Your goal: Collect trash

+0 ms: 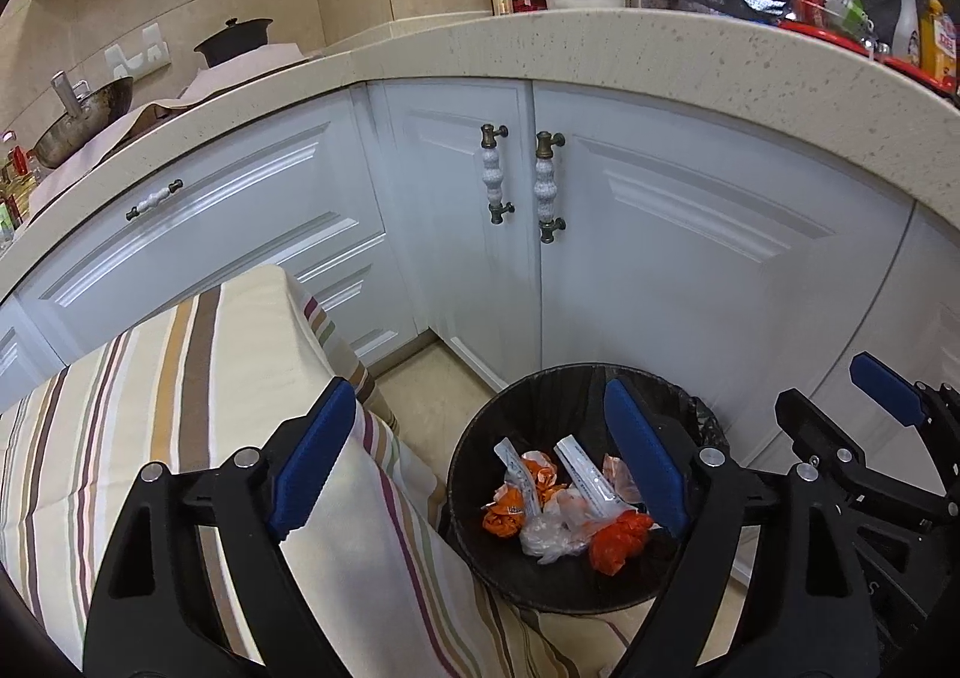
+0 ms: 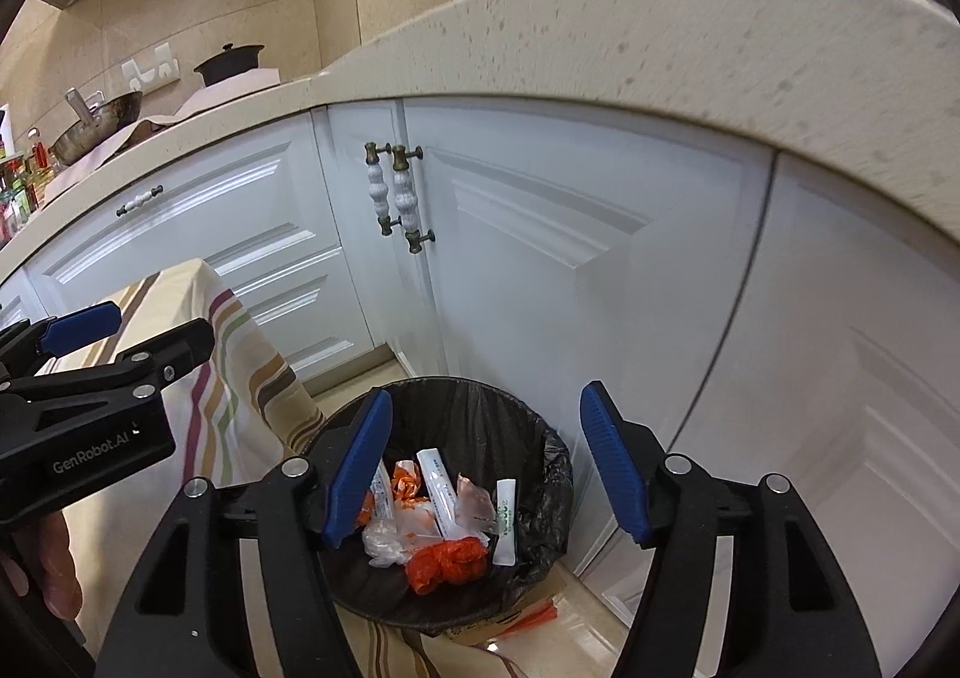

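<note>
A round black trash bin (image 1: 474, 456) with a black liner stands on the floor by the white cabinets; it also shows in the right wrist view (image 2: 540, 438). Inside lie orange wrappers (image 1: 618, 543), clear plastic and white sachets (image 2: 505, 522). My left gripper (image 1: 480, 462) is open and empty, above the bin's left rim and the table edge. My right gripper (image 2: 489, 468) is open and empty, directly over the bin. The right gripper shows at the right edge of the left wrist view (image 1: 840, 396); the left gripper shows at the left of the right wrist view (image 2: 120, 336).
A table with a striped cloth (image 1: 180, 408) stands left of the bin. White cabinet doors with knobbed handles (image 1: 549, 186) stand behind it under a speckled countertop (image 1: 600, 48) that holds bottles, bowls and a wok. A flat package (image 2: 510, 621) lies on the floor by the bin.
</note>
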Demonstrator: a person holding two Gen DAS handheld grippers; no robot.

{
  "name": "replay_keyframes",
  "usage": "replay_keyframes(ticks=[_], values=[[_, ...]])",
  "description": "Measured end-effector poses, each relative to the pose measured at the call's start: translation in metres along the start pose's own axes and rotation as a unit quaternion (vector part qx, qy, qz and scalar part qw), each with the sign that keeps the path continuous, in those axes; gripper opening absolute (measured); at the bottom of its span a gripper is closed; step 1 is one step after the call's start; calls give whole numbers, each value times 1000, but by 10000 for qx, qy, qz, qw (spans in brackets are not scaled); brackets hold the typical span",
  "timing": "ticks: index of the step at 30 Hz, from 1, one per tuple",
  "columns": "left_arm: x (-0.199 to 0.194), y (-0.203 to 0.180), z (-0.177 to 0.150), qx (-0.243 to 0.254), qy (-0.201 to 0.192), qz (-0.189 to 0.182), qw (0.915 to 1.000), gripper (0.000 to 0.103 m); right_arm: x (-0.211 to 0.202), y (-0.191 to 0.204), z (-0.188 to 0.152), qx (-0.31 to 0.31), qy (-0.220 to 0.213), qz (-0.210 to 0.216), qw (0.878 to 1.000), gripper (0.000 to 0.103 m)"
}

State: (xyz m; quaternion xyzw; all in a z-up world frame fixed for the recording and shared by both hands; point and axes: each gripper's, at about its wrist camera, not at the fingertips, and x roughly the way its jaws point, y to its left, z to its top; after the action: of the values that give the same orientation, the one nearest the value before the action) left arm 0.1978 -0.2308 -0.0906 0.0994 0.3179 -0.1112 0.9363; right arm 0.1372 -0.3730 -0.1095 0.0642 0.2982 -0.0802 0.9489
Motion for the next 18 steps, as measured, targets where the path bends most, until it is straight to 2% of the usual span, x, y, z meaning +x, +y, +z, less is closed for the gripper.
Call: replay_keyframes(ticks=[8,18], values=[[-49,16,-17,-99,-170,-93,9998,90,-42,11,-9,10,-108,-88,9999,71],[-121,48,-54,-189,-380,-135,9990,92,-100,41,-25,-34,-250,-96,9996,78]])
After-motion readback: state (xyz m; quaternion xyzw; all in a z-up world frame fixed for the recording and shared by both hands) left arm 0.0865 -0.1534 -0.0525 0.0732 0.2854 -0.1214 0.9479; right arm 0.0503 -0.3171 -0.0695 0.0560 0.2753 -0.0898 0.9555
